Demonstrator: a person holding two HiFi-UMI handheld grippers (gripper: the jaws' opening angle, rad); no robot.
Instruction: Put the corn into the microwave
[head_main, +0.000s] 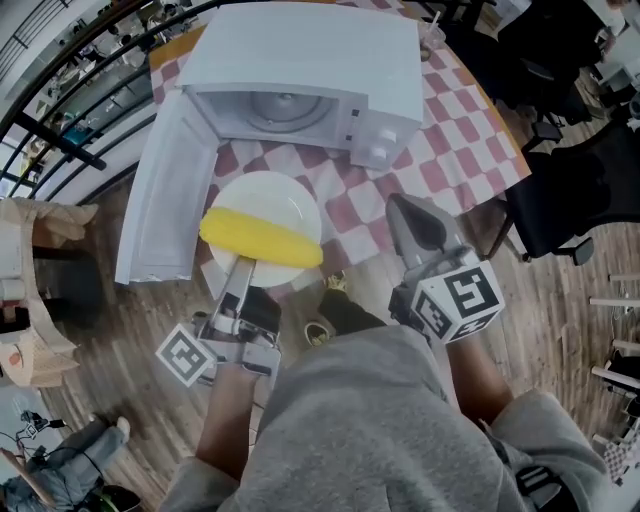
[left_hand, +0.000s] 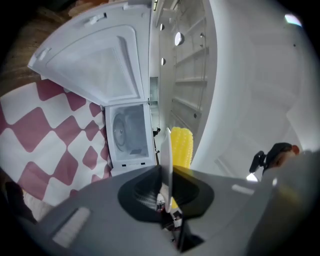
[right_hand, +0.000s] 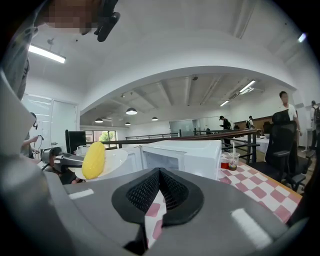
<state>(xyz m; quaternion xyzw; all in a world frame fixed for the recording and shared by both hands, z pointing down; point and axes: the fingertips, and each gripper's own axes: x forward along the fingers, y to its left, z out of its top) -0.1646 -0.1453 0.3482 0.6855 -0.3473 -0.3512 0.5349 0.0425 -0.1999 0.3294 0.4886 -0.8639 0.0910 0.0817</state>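
Pinching the near rim of the white plate (head_main: 270, 190) with the left gripper (head_main: 244, 266), jaws squeezed narrow on it. Holding the corn (head_main: 260, 237) crosswise on that plate, just in front of the open microwave (head_main: 310, 60), door (head_main: 168, 190) swung out left. Hovering the right gripper (head_main: 404, 206) beside the plate, at the edge of the checked tablecloth (head_main: 465, 130), jaws pressed together, nothing between.

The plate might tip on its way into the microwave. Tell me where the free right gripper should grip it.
Probably the bare far-right rim of the plate, coming in level from the right. The left gripper clamps the near rim and the corn lies across the near half, so that side is free; the thin rim suits jaws above and below. Open the right gripper first.
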